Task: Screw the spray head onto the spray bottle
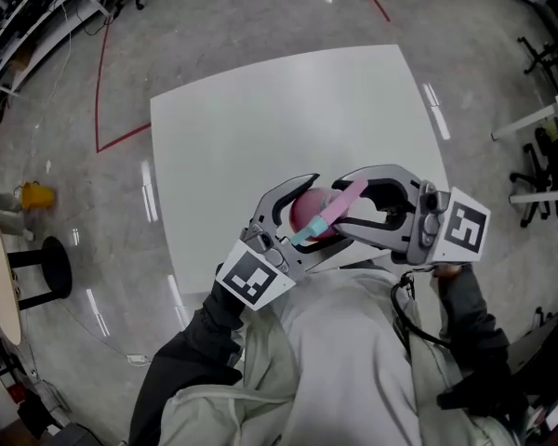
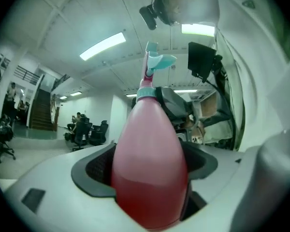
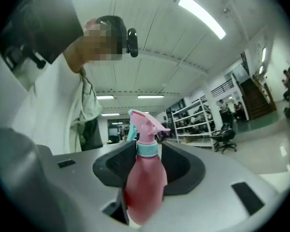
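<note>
- Left claw (image 1: pixel 309 214) stands wide and clamps the fat pink body of the spray bottle (image 2: pixel 150 168); both pads press on its sides in the left gripper view.
- Right claw (image 1: pixel 346 207) is set narrow at the top of the bottle, with its pads on either side of the teal collar (image 3: pixel 147 150).
- They look to be touching the collar on both sides, but the fisheye makes that contact hard to judge.
- I see the spray head (image 3: pixel 142 122) sitting on the bottle's neck. It is pink, with a teal trigger showing behind it.
- From the head view the bottle hangs in the air between the two claws, just above the near edge of the white bench (image 1: pixel 260 119) and close to my chest. Its spray head points toward the right claw.
- A darker red fills the lower part of the bottle in the left gripper view.
- Each claw carries its marker cube: the left one (image 1: pixel 253 279) is near my dark sleeve, and the right one (image 1: pixel 465 226) sits off the bench's near right corner.
</note>
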{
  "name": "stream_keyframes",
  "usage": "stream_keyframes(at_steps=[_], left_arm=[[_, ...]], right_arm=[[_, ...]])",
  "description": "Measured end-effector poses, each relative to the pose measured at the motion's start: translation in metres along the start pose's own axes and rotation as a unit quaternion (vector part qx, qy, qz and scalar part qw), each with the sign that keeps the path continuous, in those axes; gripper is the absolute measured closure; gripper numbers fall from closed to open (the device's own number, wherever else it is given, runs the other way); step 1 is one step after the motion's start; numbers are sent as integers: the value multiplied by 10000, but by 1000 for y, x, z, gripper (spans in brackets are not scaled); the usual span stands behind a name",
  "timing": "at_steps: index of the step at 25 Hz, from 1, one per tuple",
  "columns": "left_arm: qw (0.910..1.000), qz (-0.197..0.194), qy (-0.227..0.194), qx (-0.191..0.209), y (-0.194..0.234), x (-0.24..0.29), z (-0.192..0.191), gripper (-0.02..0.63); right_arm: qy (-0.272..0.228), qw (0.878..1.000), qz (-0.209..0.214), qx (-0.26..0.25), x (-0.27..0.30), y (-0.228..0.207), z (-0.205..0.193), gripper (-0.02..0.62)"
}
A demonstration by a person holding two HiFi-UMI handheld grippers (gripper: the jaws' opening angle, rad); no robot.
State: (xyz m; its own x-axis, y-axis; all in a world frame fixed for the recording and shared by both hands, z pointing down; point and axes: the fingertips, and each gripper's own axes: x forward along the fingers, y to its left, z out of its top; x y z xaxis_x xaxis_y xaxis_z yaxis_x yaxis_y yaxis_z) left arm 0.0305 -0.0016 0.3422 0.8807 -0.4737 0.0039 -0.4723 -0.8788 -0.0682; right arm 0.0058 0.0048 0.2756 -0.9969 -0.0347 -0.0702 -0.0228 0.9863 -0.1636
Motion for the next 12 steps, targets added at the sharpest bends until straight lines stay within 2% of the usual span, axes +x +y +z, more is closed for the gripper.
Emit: stream_keyframes(at_steps=[3,5,7,9,11,12], left_arm=[[9947,-273,-283,-945,-10,5,12,181],[9923,-492,-300,-1097,-15,6,15,181],[9921,-612,-239,-1064,-16,5,16,181],[9960,-434,-96,-769,-7,2,11,181],[9995,97,237,-206,10,0,2,181],[9978,472,467,18,20,-1,-3,181]], right_arm=[[-277,9973,637,228,-3,6,16,454],[-338,9960,817,155,-2,11,23,454],[-328,9967,739,-89,2,14,26,462],[-206,9989,178,-392,8,8,26,469],[-20,9949,-871,-504,13,-6,23,474],[52,9877,-1495,-452,13,-15,21,474]])
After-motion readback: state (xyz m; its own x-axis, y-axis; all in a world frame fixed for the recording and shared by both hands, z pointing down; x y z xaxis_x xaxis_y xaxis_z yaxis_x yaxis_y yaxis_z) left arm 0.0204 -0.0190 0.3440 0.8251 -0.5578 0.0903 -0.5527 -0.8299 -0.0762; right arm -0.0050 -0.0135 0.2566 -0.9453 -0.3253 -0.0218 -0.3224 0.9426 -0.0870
